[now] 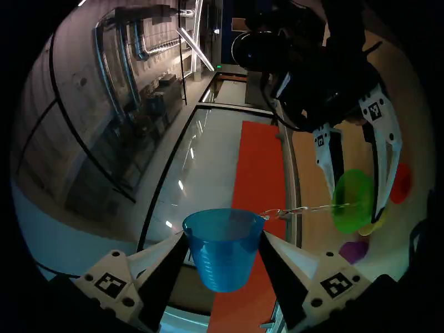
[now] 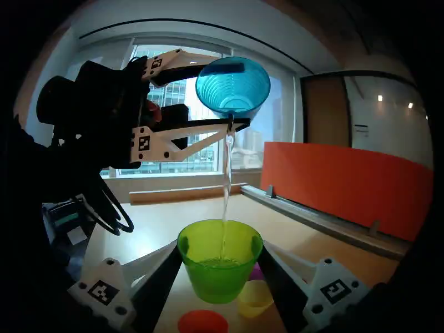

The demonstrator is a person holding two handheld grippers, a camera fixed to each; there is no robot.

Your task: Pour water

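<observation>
Closest to the lens, the left gripper (image 1: 223, 237) has its two white fingers closed firmly on the blue cup (image 1: 223, 258), one pressing each side of the ribbed, see-through plastic wall. In the right gripper view that cup is tipped well over, high above and ahead of the right gripper (image 2: 220, 250), and a thin, clear stream of water (image 2: 227, 177) falls from its lower lip. The stream lands in the green cup (image 2: 220, 269), a tapered translucent tumbler held upright with the right gripper's fingers clamped on both its sides; a shallow pool lies at its bottom. Just below that gripper a red cup (image 2: 202, 322) and, to its right, a yellow cup (image 2: 254, 297) sit on the smooth, pale wooden table (image 2: 155, 222), with a flat orange partition (image 2: 344, 177) farther right. Pouring looks to be under way, with the green cup only slightly filled. Next, I judge, the green cup must stay steady under the stream while the blue one tilts further, then is righted cleanly to avoid drips.
</observation>
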